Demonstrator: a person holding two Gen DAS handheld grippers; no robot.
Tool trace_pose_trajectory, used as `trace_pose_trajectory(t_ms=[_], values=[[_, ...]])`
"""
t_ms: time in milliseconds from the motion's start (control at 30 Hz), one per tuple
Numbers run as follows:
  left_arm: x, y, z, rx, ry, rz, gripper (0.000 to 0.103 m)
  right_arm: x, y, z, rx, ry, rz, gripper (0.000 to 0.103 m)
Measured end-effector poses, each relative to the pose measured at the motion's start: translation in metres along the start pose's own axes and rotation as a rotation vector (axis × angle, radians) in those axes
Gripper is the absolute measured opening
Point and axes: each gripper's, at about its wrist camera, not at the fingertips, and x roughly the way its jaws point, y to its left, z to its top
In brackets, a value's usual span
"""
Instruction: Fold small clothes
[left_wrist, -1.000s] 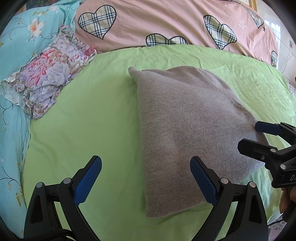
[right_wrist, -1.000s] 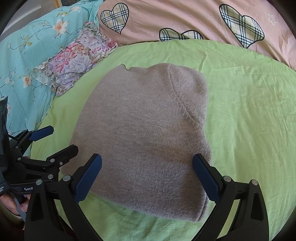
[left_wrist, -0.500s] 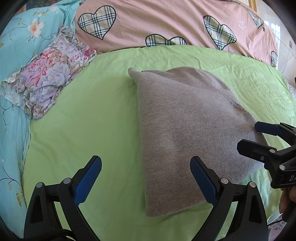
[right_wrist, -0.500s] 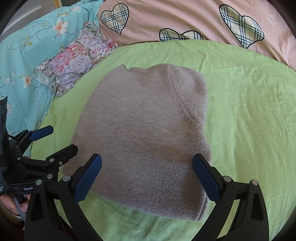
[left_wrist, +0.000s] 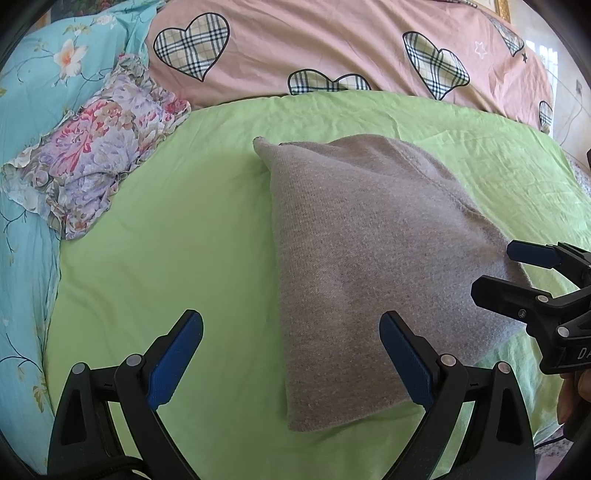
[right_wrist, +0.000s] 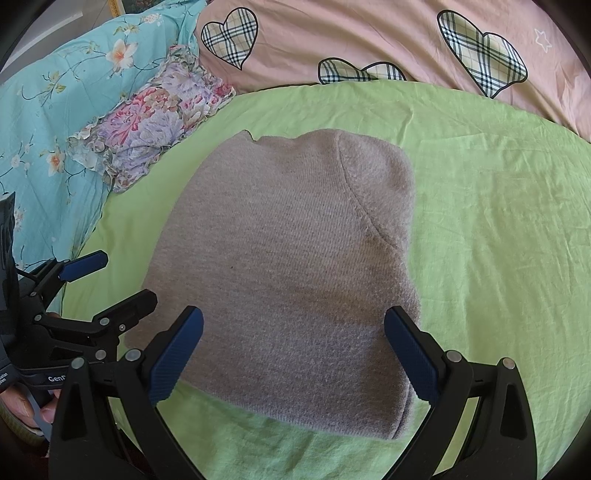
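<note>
**While both claws hang wide, a folded grey knit waits on the green sheet**

Folded into a compact block, the grey knit garment (right_wrist: 291, 258) lies flat on the green sheet (right_wrist: 498, 221), its seamed sleeve edge turned toward the pink heart-print quilt (right_wrist: 369, 40) beyond it. At the garment's near hem the right gripper (right_wrist: 293, 350) hovers released, blue pads spread to either side, nothing between them. Beside the garment's other long edge the left gripper (left_wrist: 291, 356) is likewise spread and grasping nothing. A floral ruffled cloth (left_wrist: 92, 166) rests off the garment's far corner, against turquoise flowered bedding (left_wrist: 33, 92)
</note>
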Motion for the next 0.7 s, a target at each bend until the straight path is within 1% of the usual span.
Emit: trace_pose_trajectory(t_ms=[700], values=[[-0.0035, -0.0029, -0.0007, 0.002, -0.008, -0.001, 0.097, -0.0075, 0.0017, 0.0017, 0.005, -0.008, -0.002, 0.099]])
